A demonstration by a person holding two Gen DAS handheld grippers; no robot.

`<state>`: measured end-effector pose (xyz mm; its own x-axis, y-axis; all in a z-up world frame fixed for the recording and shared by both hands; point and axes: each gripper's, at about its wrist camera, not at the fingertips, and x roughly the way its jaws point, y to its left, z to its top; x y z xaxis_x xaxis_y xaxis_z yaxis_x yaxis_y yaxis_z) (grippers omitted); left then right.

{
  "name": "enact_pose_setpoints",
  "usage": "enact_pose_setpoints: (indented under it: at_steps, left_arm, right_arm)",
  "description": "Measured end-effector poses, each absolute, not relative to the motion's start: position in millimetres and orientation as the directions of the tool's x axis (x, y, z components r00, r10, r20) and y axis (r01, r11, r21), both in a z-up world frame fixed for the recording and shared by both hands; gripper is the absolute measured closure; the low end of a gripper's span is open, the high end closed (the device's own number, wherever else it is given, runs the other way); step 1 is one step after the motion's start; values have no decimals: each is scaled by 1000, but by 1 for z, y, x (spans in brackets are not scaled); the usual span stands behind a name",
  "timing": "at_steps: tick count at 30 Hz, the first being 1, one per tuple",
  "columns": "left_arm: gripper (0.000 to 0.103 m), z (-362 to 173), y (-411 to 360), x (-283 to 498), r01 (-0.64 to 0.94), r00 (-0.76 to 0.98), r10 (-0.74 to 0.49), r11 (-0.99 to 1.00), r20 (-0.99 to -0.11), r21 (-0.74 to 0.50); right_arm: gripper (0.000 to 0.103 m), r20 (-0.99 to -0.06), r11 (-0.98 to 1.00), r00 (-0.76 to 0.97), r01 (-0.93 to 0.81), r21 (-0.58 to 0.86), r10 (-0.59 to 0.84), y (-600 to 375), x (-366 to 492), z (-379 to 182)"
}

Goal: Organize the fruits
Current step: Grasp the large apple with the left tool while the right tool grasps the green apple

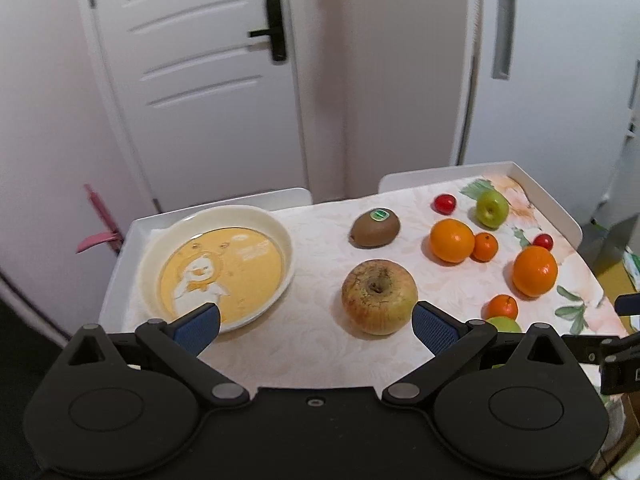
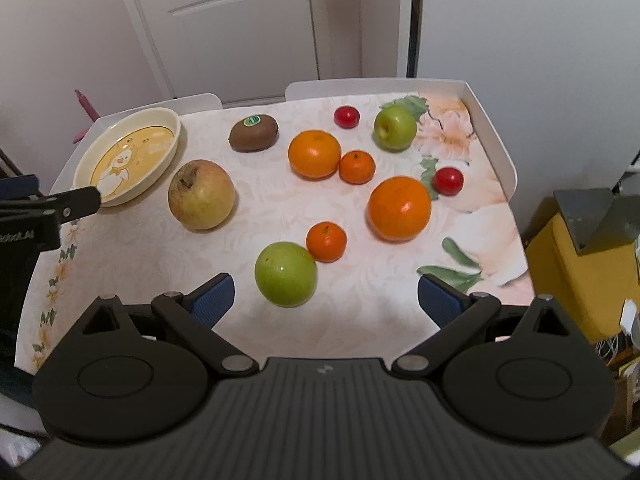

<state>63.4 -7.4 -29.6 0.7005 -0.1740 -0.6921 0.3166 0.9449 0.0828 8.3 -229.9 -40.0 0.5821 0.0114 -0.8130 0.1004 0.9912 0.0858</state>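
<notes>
showing the start of sorting: left claw [image 1: 316,326] and right claw [image 2: 326,296] both hover with jaws apart, holding nothing. the fruits lie loose on the bench [image 2: 132,264]; the plate [image 1: 280,236] at its left end holds none. next move, likely: close on the green apple [image 2: 286,274] or the russet apple [image 1: 379,297]. the left view hides most of that green apple.
</notes>
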Motion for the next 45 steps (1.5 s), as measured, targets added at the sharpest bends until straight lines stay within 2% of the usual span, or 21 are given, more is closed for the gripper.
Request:
enact_pose_setpoints:
  at_steps: [12,18,23,27,31,38,45]
  left_arm:
    - [1,-70,-22,112,558,599,-348,827,-722,65]
    - [4,-90,-38,129,640,539,-395,766,-744,57]
    - [4,-106,-50,140,678,503,-409,733,-761,53]
    - [9,-117,-58,148,694,480,-412,718,-774,48]
    - [23,-125,-64,156,695,471,-393,716,-790,58]
    - [23,-125,-59,158,702,459,-408,711,-789,41]
    - [23,-124,-57,154,695,472,-387,716,-792,65]
  right_arm:
    - [0,-828,973,557,221,72,-65,-198,15,-78]
    - [2,-831,962,548,264,63,-96,-188,20,-92]
    - [6,-829,956,546,288,56,-116,-185,26,-100]
    - [9,-831,950,542,306,58,-124,-185,32,-107]
    - [15,-830,946,543,319,63,-128,-186,38,-110]
    - [23,-828,948,548,311,68,-120,-184,47,-113]
    - [26,-823,952,554,301,61,-123,-182,53,-113]
